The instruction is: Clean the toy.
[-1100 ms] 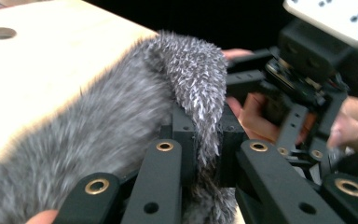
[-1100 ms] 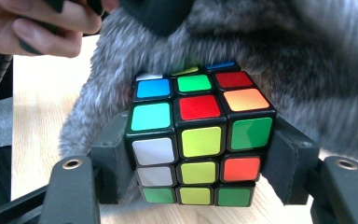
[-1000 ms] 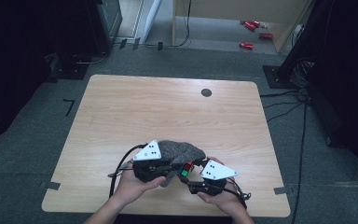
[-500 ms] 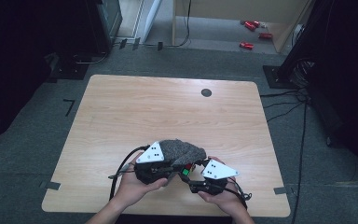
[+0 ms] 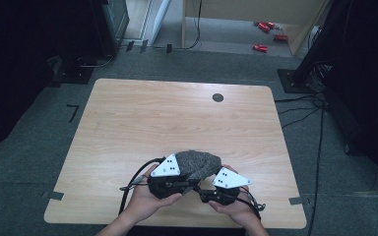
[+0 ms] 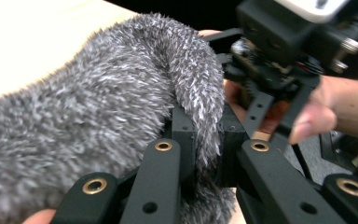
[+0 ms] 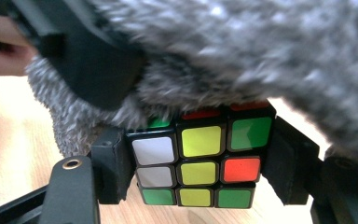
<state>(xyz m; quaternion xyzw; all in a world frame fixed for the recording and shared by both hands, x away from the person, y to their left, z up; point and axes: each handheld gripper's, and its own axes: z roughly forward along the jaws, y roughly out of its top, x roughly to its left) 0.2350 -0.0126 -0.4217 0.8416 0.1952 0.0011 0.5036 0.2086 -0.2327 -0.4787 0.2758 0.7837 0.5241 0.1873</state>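
At the near edge of the wooden table [image 5: 128,128], seen from the high view, the left gripper [image 5: 170,179] is held in the person's left hand [image 5: 142,199], its grey three-cornered plate turned upward. Its jaws are closed tight on a fold of the grey fuzzy cloth [image 5: 199,163], which bulges out beyond the fingertips toward the far side of the table. In the left gripper view, the cloth [image 6: 98,112] is seen pinched between the two black fingers [image 6: 184,135]; a thick rolled edge of it runs down into the narrow gap, and the bulk of the fabric lies to the left of and above the fingertips. The other gripper, held by a hand, is seen just beyond the cloth at the upper right of that view.

To the right, the right gripper [image 5: 221,189] is held in the right hand [image 5: 236,209], close beside the left one, with the cloth reaching over between the two. In the right gripper view, a Rubik's cube [image 7: 198,156] is clamped between the two pads [image 7: 112,163], one pressed to each side face. White, yellow, green and red stickers face the camera. The cloth [image 7: 261,56] is draped directly above the fingertips and lies on the cube's top edge. Bare table wood is visible below the cube.
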